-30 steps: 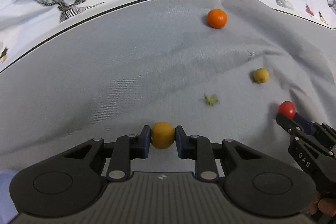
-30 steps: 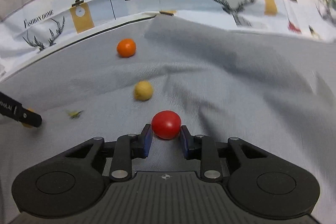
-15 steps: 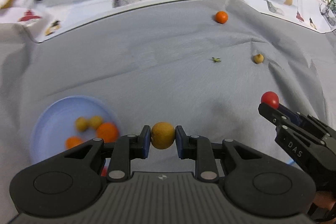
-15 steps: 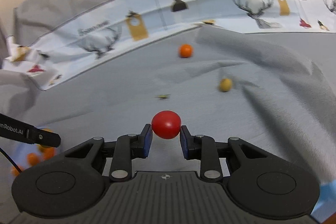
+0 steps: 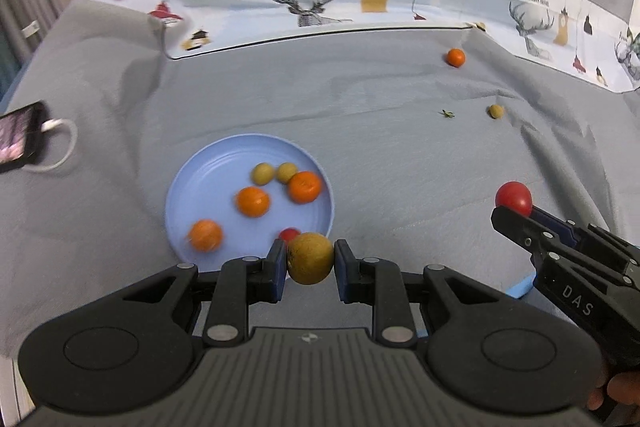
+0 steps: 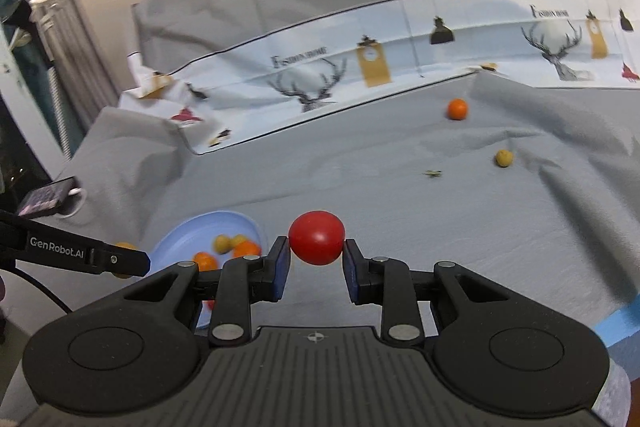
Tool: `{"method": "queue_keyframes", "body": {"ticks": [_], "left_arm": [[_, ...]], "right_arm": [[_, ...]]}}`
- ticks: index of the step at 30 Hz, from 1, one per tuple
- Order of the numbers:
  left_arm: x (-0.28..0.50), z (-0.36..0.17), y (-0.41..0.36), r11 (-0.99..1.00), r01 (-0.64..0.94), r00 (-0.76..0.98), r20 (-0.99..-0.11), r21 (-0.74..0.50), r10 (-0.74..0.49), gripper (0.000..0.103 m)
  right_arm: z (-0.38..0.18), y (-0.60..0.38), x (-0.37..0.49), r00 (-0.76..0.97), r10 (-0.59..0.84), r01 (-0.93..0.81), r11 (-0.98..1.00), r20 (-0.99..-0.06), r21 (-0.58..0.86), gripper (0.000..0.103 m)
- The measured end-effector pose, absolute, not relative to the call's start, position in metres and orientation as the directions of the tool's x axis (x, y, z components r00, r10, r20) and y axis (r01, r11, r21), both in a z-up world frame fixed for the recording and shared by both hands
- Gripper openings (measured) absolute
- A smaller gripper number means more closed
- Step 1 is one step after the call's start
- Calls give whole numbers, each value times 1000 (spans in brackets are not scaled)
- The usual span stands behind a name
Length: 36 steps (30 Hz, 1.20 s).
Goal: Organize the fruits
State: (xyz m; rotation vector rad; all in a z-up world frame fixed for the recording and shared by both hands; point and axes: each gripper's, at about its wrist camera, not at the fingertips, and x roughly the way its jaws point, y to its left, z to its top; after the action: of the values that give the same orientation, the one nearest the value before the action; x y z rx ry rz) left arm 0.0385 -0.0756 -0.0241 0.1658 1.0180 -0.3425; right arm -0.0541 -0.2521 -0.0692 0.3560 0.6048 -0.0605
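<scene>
My left gripper (image 5: 310, 261) is shut on a yellow-brown round fruit (image 5: 310, 258) and holds it just above the near right rim of a light blue plate (image 5: 192, 187). The plate holds several oranges and small yellow fruits, plus a red one partly hidden behind my held fruit. My right gripper (image 6: 317, 253) is shut on a red tomato (image 6: 317, 237), held above the grey cloth to the right of the plate (image 6: 188, 233). It also shows in the left wrist view (image 5: 514, 201). An orange (image 5: 455, 57) and a small yellow fruit (image 5: 496, 111) lie far right on the cloth.
A phone (image 5: 18, 137) with a white cable lies at the left edge of the cloth. A small green stem scrap (image 5: 448, 113) lies near the yellow fruit. A white deer-print sheet (image 5: 312, 3) borders the far side. Cloth folds rise at the right.
Both grippers have lifted and pulled back toward the left with their fruits. The blue plate has come fully into view below the left gripper.
</scene>
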Motion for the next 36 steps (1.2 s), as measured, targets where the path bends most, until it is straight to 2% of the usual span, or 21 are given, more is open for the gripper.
{"method": "queue_keyframes", "body": {"ticks": [17, 36], "left_arm": [[-10, -1, 1, 957, 278, 560, -796, -78, -228, 28], [-30, 4, 36, 965, 244, 589, -775, -101, -230, 28]], "right_arm": [[-19, -173, -89, 855, 93, 33, 972, -510, 233, 30], [-5, -137, -99, 856, 116, -15, 979, -503, 201, 30]]}}
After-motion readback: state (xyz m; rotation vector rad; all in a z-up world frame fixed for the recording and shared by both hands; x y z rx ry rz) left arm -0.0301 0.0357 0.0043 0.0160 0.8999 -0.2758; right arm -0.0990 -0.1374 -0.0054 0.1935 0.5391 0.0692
